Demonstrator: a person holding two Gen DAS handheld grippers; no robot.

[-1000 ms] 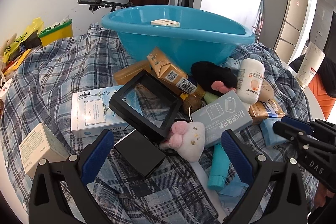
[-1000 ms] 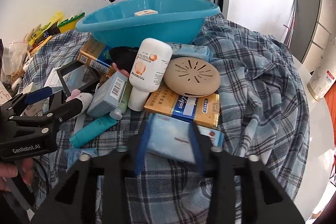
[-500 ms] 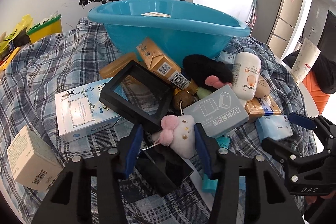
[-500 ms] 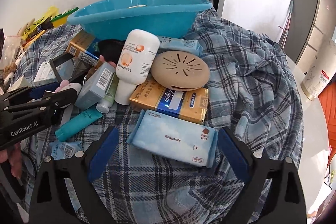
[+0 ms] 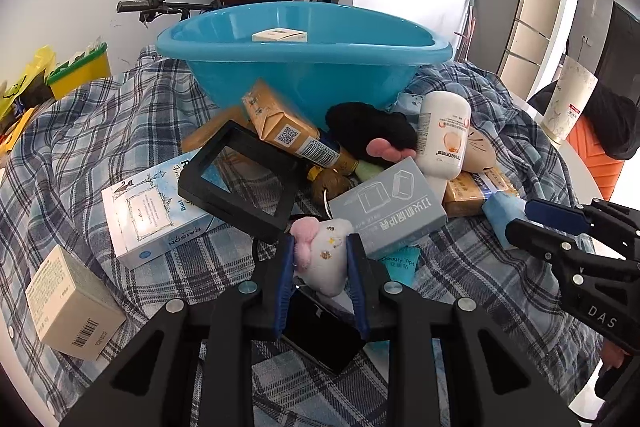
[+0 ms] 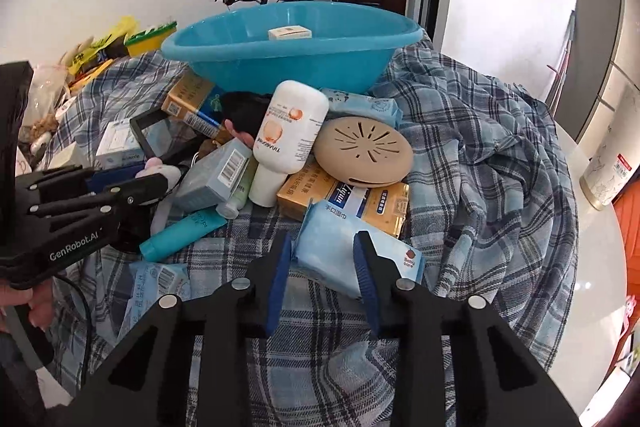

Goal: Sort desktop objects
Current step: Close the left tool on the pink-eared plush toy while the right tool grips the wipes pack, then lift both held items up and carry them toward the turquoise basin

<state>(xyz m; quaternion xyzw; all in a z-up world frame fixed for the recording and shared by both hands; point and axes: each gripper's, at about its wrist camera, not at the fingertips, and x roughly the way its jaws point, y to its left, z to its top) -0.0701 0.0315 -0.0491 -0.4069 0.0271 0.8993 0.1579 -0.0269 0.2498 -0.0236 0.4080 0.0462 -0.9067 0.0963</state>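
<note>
Your left gripper (image 5: 320, 247) points steeply down at the near edge of the pile, and its blue pads are clamped on the small white plush toy (image 5: 325, 259) with the pink ear; a second ago those jaws stood wide around it and they have just been closing onto it. The toy sits over a flat black box (image 5: 320, 331) on the plaid cloth (image 5: 100, 131).

Your right gripper (image 6: 322, 247) has the same downward tilt, and its jaws have just been closing again after springing wide half a second ago. They now pinch the light blue wipes pack (image 6: 352, 251), which tilts up between the pads instead of lying flat as it did half a second ago.

Just beyond the pack lie the orange-gold carton (image 6: 344, 199) and, on it, the tan slotted disc (image 6: 364, 153). The white lotion bottle (image 6: 292, 135) leans beside the disc, with the grey box (image 5: 388, 207) and black frame (image 5: 240, 179) further left.

Farthest back, the blue basin (image 5: 304, 67) holds one small cream box (image 5: 280, 35), where it was before.
</note>
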